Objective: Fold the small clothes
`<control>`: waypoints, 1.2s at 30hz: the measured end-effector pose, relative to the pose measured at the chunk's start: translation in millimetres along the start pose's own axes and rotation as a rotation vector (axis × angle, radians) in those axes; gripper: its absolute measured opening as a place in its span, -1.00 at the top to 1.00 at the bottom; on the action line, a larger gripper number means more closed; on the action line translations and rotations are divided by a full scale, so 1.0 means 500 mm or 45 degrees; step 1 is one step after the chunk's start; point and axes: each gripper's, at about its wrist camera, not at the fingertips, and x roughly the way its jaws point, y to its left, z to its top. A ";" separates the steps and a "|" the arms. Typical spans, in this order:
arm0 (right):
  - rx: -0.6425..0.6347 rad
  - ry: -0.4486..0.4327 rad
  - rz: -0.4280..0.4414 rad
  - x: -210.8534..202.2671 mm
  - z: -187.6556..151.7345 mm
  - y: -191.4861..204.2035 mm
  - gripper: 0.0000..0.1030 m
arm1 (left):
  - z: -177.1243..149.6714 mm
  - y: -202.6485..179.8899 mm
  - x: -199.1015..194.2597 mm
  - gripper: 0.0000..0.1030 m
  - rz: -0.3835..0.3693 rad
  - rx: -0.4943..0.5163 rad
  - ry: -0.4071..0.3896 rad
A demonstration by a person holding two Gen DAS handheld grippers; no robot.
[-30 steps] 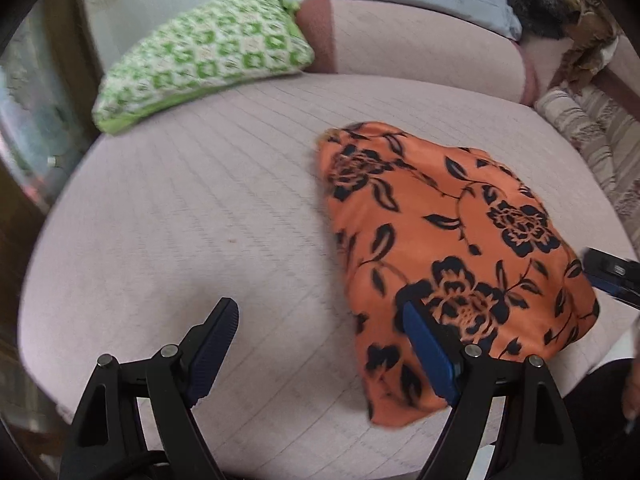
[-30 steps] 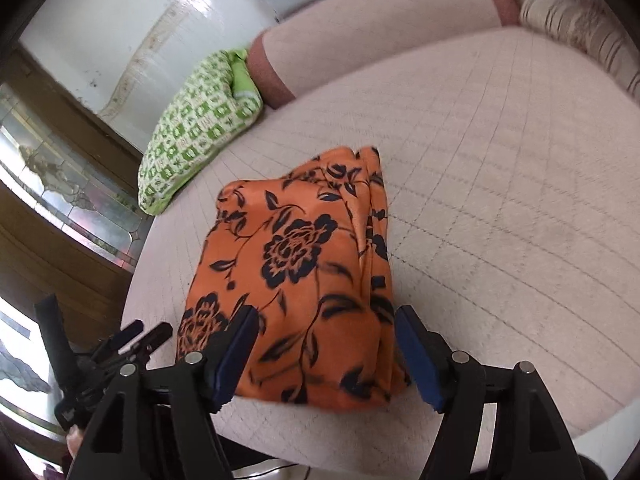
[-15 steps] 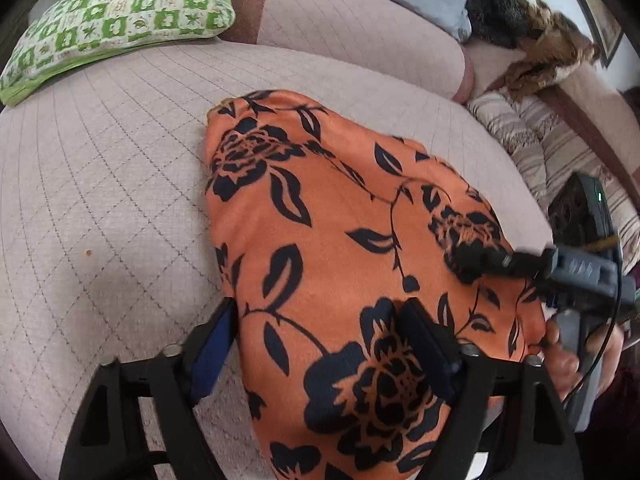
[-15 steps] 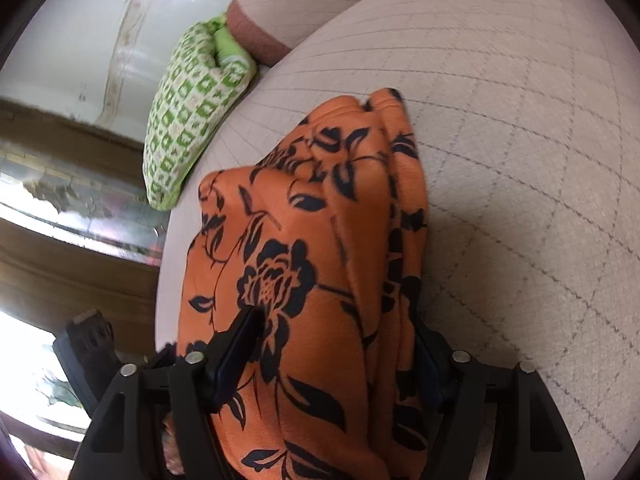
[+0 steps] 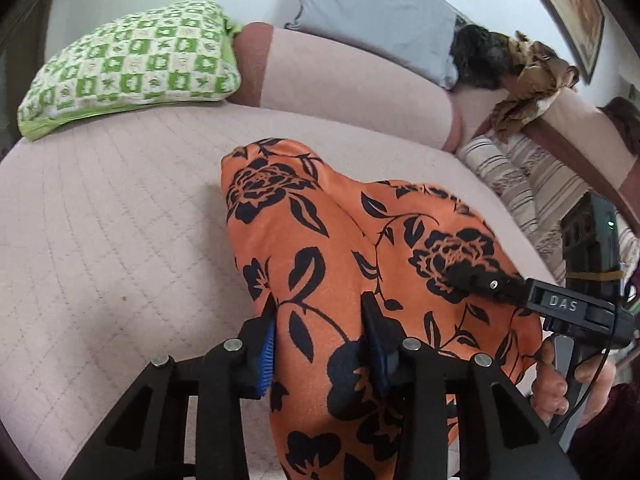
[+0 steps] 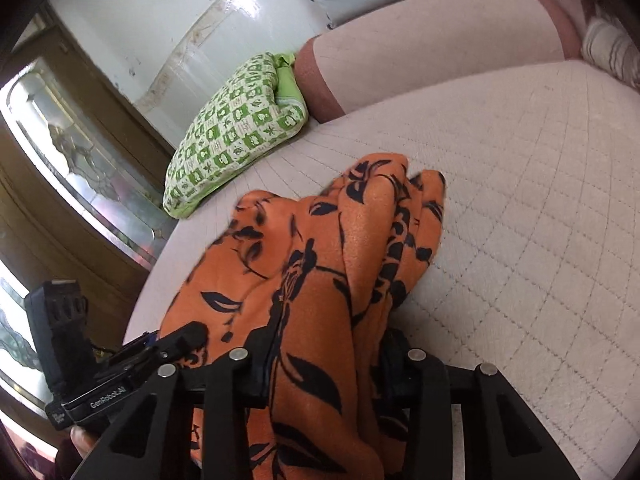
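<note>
An orange garment with black flowers (image 5: 320, 220) lies on the quilted pink bed (image 5: 100, 240). My left gripper (image 5: 320, 340) has the garment's near edge between its blue pads, and its jaws are closing with the cloth bunched between them. In the right wrist view the same garment (image 6: 320, 240) rises in folds into my right gripper (image 6: 328, 360), whose jaws are also closing with the cloth between them. The right gripper (image 5: 472, 280) reaches onto the garment from the right, held by a hand (image 5: 560, 384). The left gripper (image 6: 176, 340) shows at the lower left.
A green checked pillow (image 5: 132, 60) and a pink bolster (image 5: 340, 80) lie at the back of the bed, with a grey pillow (image 5: 372, 12) behind. A striped cushion (image 5: 520, 176) and crumpled brown cloth (image 5: 528, 80) sit at the right. A wooden glazed door (image 6: 60, 160) stands beside the bed.
Both grippers moved in over the garment's near edge. Their jaws narrowed from wide apart to close around the cloth, which now bunches up between them.
</note>
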 end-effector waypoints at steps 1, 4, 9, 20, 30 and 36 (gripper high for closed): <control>0.019 0.040 -0.006 0.014 0.001 -0.006 0.19 | -0.004 0.001 0.010 0.18 0.025 -0.004 0.038; 0.069 0.175 -0.114 0.057 -0.004 -0.021 -0.07 | -0.010 0.019 0.026 -0.14 0.113 -0.068 0.125; 0.118 -0.002 -0.140 -0.016 0.030 -0.030 -0.19 | 0.041 0.015 -0.031 -0.61 0.195 -0.047 -0.012; -0.101 -0.020 -0.133 0.042 0.122 0.050 0.66 | 0.170 0.003 0.127 -0.61 0.568 0.117 0.164; -0.007 0.060 -0.142 0.033 0.100 -0.001 0.61 | 0.104 0.008 0.075 -0.63 0.532 0.041 0.190; -0.051 0.069 -0.084 -0.081 0.010 0.040 0.61 | -0.006 -0.051 -0.012 -0.63 0.507 0.103 0.182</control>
